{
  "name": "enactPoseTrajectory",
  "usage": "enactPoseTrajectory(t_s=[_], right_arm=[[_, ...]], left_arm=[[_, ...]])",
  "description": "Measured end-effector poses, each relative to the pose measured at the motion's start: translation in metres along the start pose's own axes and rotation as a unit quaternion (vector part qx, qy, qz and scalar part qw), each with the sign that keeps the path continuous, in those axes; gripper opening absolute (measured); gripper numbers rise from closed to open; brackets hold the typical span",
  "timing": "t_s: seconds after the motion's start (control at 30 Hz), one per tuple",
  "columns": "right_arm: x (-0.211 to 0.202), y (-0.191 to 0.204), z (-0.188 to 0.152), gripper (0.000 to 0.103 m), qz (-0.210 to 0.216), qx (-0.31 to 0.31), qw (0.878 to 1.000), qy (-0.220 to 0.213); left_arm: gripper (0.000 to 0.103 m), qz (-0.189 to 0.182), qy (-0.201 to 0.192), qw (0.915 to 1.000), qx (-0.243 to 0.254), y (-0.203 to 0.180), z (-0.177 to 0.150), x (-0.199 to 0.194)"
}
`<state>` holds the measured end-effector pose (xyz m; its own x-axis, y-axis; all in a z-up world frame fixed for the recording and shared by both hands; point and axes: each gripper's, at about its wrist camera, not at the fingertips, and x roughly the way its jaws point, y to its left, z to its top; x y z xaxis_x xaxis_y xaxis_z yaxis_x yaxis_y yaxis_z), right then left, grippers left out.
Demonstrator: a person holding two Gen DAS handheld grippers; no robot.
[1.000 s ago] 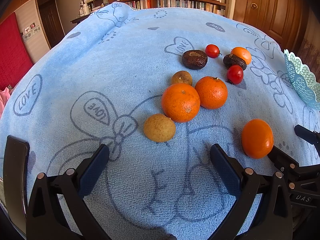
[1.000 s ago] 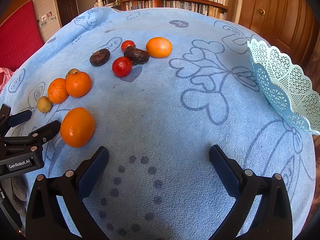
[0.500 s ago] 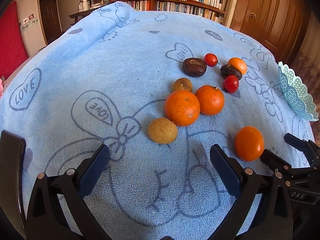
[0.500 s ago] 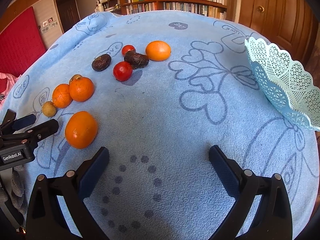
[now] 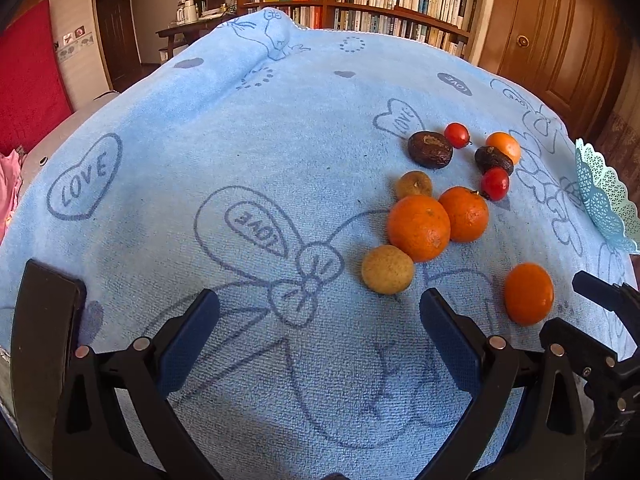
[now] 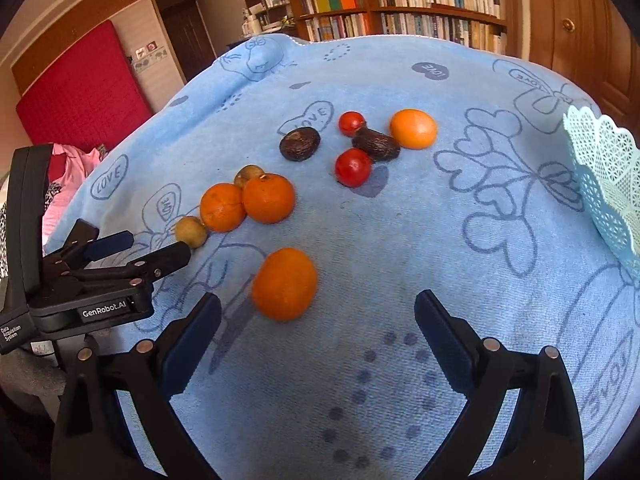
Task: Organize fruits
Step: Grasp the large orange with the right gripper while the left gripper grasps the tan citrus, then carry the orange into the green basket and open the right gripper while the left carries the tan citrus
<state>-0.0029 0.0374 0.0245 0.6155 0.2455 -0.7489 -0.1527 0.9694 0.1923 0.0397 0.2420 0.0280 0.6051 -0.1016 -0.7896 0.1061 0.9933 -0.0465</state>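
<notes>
Fruit lies all over the big blue towel (image 6: 400,240), and none of it is in the basket yet. The job now, I think, is to pick up the first piece.

The right gripper (image 6: 318,330) is wide open and holds nothing. The near orange (image 6: 285,284) sits just in front of it, a little to the left. To do this well, the gripper should slide a bit left so the orange sits in the middle of the gap. Then it should close softly, because a round orange can roll away or get squashed.

The left gripper (image 5: 320,326) is wide open too, and empty. The tan round fruit (image 5: 387,269) is near its right finger.

Further away, two oranges (image 6: 246,204) touch each other, with a small brown fruit (image 6: 248,174) tucked behind them. Far off are a smooth orange fruit (image 6: 413,129), two dark wrinkly fruits (image 6: 299,144) and two red tomatoes (image 6: 353,167).

The pale blue lacy basket (image 6: 604,184) stands at the right edge, well apart from the fruit. I see only part of it, and that part looks empty. The rest is cut off, so I cannot tell for sure.
</notes>
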Motion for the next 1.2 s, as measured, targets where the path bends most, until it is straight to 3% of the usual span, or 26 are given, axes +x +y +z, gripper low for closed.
enactPoseTrajectory(t_s=[0.1,0.23,0.37,0.5,0.73,0.77,0.83,1.03,1.2], right_arm=[[0.009,0.007,0.001,0.079,0.002,-0.012,1.0,0.013],[0.019,0.01,0.004,0.07,-0.003,-0.015,1.0,0.019],[0.022,0.011,0.006,0.055,-0.017,-0.023,0.999,0.017],[0.018,0.011,0.004,0.042,-0.005,-0.022,1.0,0.013],[0.005,0.006,-0.003,0.04,-0.002,-0.009,1.0,0.002],[0.004,0.004,-0.003,0.04,-0.002,-0.006,1.0,0.001],[0.001,0.002,-0.004,0.04,0.001,-0.002,1.0,0.001],[-0.002,-0.001,-0.005,0.04,0.005,0.002,1.0,-0.003],[-0.005,-0.003,-0.006,0.038,0.009,0.004,1.0,-0.005]], left_arm=[[0.101,-0.002,-0.003,1.0,0.003,-0.001,-0.001,-0.002],[0.101,-0.005,-0.002,1.0,0.003,0.001,-0.002,-0.001],[0.101,-0.007,0.002,1.0,0.003,0.0,-0.001,0.0],[0.101,-0.006,0.006,0.9999,0.011,-0.004,0.001,0.003],[0.099,-0.008,0.011,0.9996,0.024,-0.013,0.004,0.007],[0.09,-0.011,0.012,0.9996,0.025,-0.014,0.005,0.008],[0.087,-0.008,0.012,0.9995,0.027,-0.016,0.007,0.01],[0.065,-0.008,0.007,0.999,0.043,-0.024,0.013,0.013],[0.034,-0.024,0.004,0.9987,0.044,-0.024,0.013,0.009]])
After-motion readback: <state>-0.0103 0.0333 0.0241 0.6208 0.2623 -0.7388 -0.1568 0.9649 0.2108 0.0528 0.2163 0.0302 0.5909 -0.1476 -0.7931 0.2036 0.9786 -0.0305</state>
